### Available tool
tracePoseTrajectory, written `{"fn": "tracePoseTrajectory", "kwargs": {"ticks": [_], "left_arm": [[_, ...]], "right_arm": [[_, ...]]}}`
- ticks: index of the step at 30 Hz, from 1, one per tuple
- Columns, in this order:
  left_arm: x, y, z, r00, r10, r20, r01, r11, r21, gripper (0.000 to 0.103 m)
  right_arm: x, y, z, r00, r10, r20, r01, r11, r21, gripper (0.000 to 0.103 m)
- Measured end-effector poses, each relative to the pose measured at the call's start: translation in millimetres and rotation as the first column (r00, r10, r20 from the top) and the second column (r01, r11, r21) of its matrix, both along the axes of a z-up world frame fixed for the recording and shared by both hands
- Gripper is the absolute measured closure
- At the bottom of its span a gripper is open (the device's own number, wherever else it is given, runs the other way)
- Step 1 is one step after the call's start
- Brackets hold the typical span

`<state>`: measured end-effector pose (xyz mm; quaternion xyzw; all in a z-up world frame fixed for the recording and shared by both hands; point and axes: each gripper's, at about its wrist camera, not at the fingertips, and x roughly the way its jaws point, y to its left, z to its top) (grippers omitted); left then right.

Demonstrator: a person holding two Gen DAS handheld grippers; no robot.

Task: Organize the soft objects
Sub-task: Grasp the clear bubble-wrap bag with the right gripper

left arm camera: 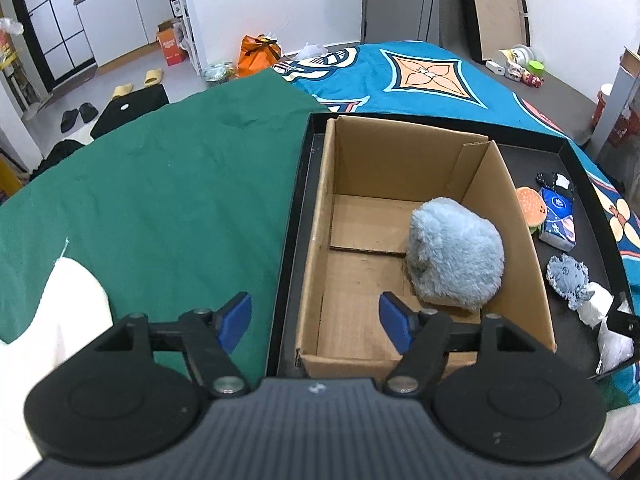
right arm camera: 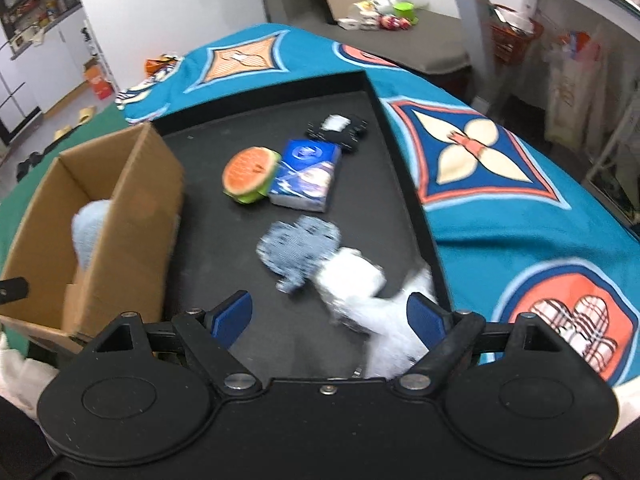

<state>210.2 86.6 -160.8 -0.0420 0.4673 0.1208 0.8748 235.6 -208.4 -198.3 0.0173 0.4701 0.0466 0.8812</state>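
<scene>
Each hand-held gripper was matte black plastic. The left hand-held gripper (left arm camera: 316,320) had a ribbed grey-black body at its base with a small white mark in the middle, two round discs either side of it, and jointed link arms pinned with silver screws. Its fingers (left arm camera: 236,322) ended in blue pads. The right hand-held gripper (right arm camera: 330,320) matched: smooth black body, round discs, silver screws, blue pads (right arm camera: 426,320) on its fingers.

right gripper (right arm camera: 329,316) hangs wide open over the black tray (right arm camera: 404,152), white fluffy toy (right arm camera: 360,280) just ahead of its right finger.
</scene>
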Motion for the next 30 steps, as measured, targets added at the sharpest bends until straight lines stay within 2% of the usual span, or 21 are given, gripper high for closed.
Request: {"fn": "tracePoseTrajectory", "kwargs": {"ticks": [10, 14, 22, 23, 24, 28, 30], "left_arm": [[3, -15, 1, 0.999, -0.023, -0.023, 0.024, 0.996, 0.086, 0.033], [3, -17, 0, 0.999, -0.023, -0.031, 0.026, 0.994, 0.106, 0.032], [6, -19, 1, 0.999, -0.008, -0.039, 0.013, 0.993, 0.121, 0.032], [6, -20, 1, 0.999, -0.008, -0.04, 0.013, 0.992, 0.123, 0.032], [7, -20, 1, 0.999, -0.009, -0.042, 0.014, 0.992, 0.124, 0.032], [7, -19, 1, 0.999, -0.003, -0.043, 0.008, 0.992, 0.123, 0.032], [6, -18, 1, 0.999, 0.0, -0.041, 0.005, 0.993, 0.116, 0.032]], "right_arm": [[4, -19, -18, 0.996, -0.079, -0.038, 0.077, 0.996, -0.046, 0.021], [5, -24, -26, 0.992, -0.112, -0.063, 0.11, 0.993, -0.046, 0.032], [9, -29, -40, 0.986, -0.135, -0.094, 0.131, 0.99, -0.048, 0.046], [11, -29, -41, 0.986, -0.135, -0.094, 0.131, 0.99, -0.049, 0.05], [11, -29, -42, 0.987, -0.135, -0.09, 0.131, 0.99, -0.051, 0.058], [9, -29, -39, 0.991, -0.123, -0.06, 0.122, 0.992, -0.028, 0.067], [8, -31, -36, 0.991, -0.121, -0.051, 0.121, 0.993, -0.001, 0.076]]}}
